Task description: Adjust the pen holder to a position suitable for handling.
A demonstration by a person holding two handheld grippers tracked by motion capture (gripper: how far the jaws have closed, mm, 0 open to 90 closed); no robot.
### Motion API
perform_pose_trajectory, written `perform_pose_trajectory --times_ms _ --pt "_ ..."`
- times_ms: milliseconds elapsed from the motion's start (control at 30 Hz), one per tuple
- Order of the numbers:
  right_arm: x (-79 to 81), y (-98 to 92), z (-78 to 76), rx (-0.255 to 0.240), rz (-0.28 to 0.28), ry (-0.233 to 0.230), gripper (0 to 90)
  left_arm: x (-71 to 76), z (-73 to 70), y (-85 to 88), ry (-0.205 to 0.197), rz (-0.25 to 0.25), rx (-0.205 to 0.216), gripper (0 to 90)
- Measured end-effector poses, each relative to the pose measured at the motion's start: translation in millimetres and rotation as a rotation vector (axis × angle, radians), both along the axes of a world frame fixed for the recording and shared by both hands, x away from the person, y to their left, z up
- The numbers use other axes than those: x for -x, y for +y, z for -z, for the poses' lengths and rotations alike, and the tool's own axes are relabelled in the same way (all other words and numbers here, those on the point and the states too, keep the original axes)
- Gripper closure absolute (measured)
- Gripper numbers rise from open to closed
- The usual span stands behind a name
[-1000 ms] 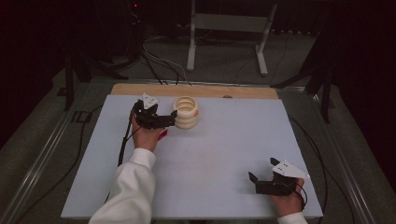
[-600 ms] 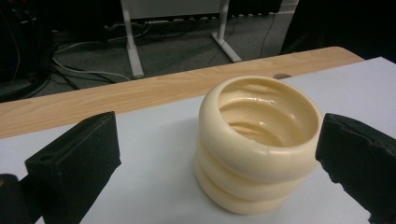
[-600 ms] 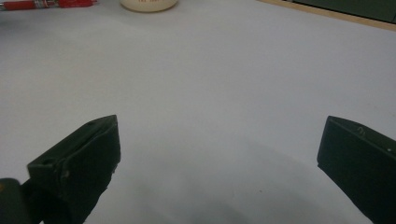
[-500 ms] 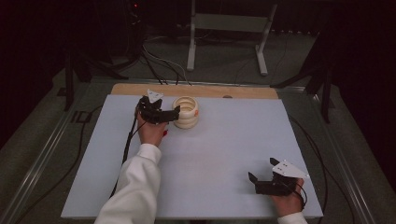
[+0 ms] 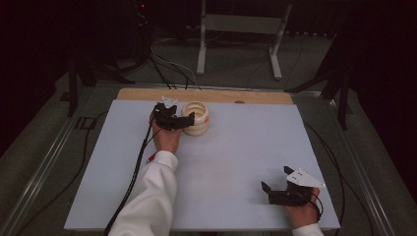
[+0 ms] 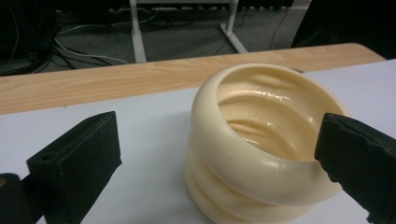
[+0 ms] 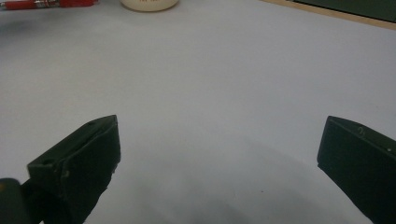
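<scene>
I see a ribbed cup (image 5: pixel 195 118) on the table (image 5: pixel 236 147) near its far edge, my left gripper (image 5: pixel 183 121) just left of it, my right gripper (image 5: pixel 269 192) well apart at the near right corner.

Cream ribbed ring-stack cup (image 5: pixel 196 118), upright, open-topped, near far table edge.

Ribbed cup (image 5: pixel 195 118) cream, glossy inside. Left gripper (image 5: pixel 173 119) black, grey plate on top; right gripper (image 5: pixel 278 192) black, white-grey plate. Table (image 5: pixel 236 152) pale blue-grey, far edge light wood. Sleeve (image 5: pixel 150 196) white. Floor (image 5: pixel 49 137) dark grey-green.
</scene>
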State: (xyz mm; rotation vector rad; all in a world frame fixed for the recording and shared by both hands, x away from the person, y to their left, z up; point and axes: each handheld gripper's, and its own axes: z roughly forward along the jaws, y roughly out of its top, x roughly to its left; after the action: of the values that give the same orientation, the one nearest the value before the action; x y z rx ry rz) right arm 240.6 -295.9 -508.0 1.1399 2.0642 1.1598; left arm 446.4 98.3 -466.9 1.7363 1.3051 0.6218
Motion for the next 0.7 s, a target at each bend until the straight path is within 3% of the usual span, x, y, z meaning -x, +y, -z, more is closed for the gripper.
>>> perform_pose_trajectory --times_ms 200,533,700 --pt "-0.1 0.0 0.1 0.001 0.000 0.001 0.0 -2.5 -0.3 -4.6 0.022 -0.008 -0.003 11.6" --pt "0.0 0.8 0.2 0.007 -0.004 0.004 0.0 -0.3 0.8 -6.2 0.036 0.019 0.047 29.4" --pt "0.0 1.2 0.3 0.010 -0.006 0.004 0.0 -1.0 5.7 -7.4 0.067 0.033 0.033 35.7"
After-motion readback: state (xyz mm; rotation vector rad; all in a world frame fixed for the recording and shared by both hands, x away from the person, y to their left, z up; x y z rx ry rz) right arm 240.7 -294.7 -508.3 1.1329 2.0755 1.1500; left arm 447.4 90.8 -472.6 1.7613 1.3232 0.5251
